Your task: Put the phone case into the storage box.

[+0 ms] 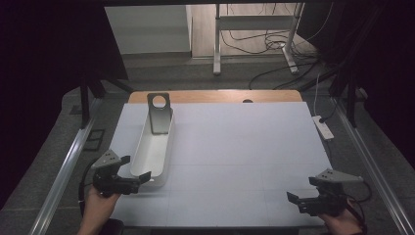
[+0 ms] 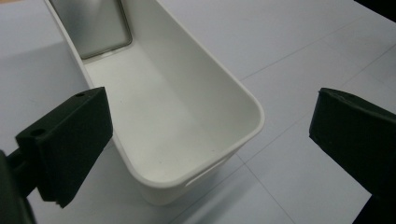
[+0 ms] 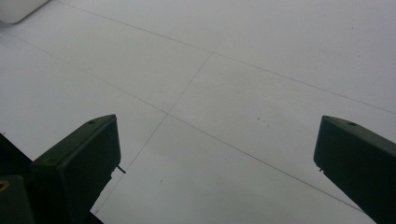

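A long white tray (image 1: 155, 155) lies lengthwise on the left of the white table. A grey metal plate with a round hole (image 1: 159, 113) leans upright at the tray's far end. My left gripper (image 1: 135, 168) is open, and its jaws stand either side of the tray's near end. In the left gripper view the left gripper (image 2: 215, 140) straddles the tray's rounded rim (image 2: 258, 119), with the plate's lower part (image 2: 93, 25) at the far end. My right gripper (image 1: 302, 190) stands open at the front right over bare table, and the right gripper (image 3: 215, 154) holds nothing.
A white power strip (image 1: 323, 128) lies just off the table's right edge. A wooden strip (image 1: 220, 96) runs along the far edge. Metal rails (image 1: 63, 166) flank both sides. A metal stand and loose cables (image 1: 254, 44) are on the floor behind. The tray's corner (image 3: 16, 9) shows far off.
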The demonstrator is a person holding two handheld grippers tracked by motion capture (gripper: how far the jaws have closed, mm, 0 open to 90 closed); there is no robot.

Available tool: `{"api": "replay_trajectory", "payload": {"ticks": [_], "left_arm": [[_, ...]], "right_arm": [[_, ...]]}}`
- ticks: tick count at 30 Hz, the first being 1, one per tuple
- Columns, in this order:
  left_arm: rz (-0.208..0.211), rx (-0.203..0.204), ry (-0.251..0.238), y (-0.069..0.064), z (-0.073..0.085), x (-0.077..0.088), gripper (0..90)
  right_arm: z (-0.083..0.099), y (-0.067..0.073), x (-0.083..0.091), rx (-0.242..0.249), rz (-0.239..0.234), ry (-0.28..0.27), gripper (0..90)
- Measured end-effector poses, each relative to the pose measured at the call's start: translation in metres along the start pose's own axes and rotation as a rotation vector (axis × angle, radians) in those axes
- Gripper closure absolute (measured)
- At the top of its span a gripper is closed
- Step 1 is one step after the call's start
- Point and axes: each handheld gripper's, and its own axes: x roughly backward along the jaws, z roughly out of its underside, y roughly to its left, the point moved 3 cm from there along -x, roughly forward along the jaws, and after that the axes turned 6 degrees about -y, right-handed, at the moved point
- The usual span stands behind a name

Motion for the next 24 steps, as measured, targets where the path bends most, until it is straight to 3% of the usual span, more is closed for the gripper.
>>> {"api": "replay_trajectory", "payload": {"ticks": [24], "left_arm": [[-0.021, 0.002, 0.016, -0.006, 0.017, 0.015, 0.3]], "right_arm": [[0.0, 0.0, 0.0, 0.0, 0.002, 0.001, 0.8]]}}
